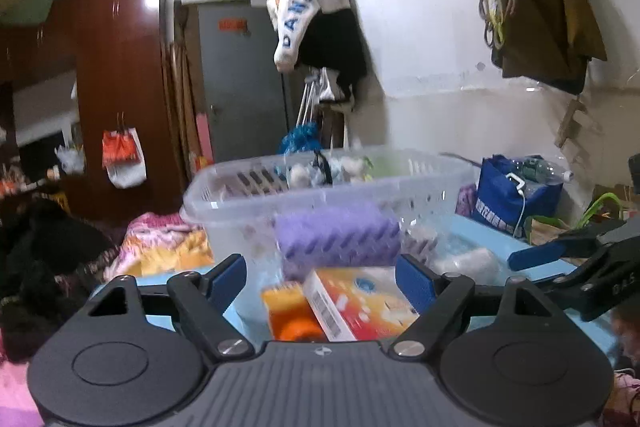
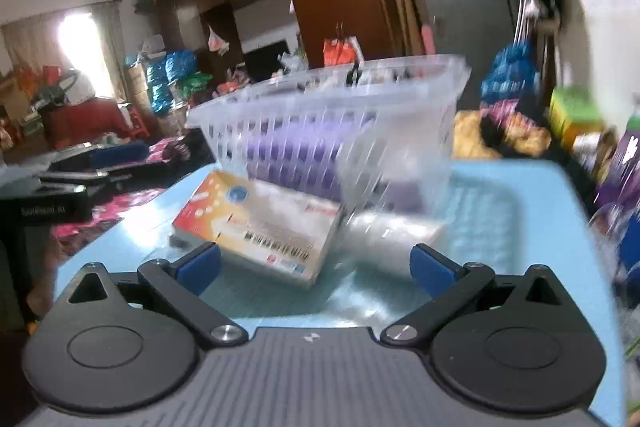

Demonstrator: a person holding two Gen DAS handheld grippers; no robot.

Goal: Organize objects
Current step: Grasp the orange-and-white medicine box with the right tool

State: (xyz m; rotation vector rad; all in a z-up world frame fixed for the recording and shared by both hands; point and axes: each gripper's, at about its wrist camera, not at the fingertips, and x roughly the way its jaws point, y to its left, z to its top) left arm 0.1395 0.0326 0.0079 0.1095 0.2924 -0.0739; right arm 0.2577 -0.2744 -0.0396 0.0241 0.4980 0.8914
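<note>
Fingers point(image 1: 227, 277) on my left gripper point(image 1: 322, 277) and right gripper point(image 2: 316, 265) are standing apart, empty; I am lining up the orange box point(image 2: 260, 227) lying on the bench point(image 2: 520, 187) before the basket point(image 2: 320, 115)

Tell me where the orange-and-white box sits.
The orange-and-white box lies on the light blue table, just in front of the clear plastic basket, with a clear wrapped packet at its right.

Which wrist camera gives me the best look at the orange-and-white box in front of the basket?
Right wrist: the orange-and-white box lies whole on the blue table, barcode side showing, before the clear basket. Left wrist shows the box too, but its near end is cut off by the gripper body.
</note>
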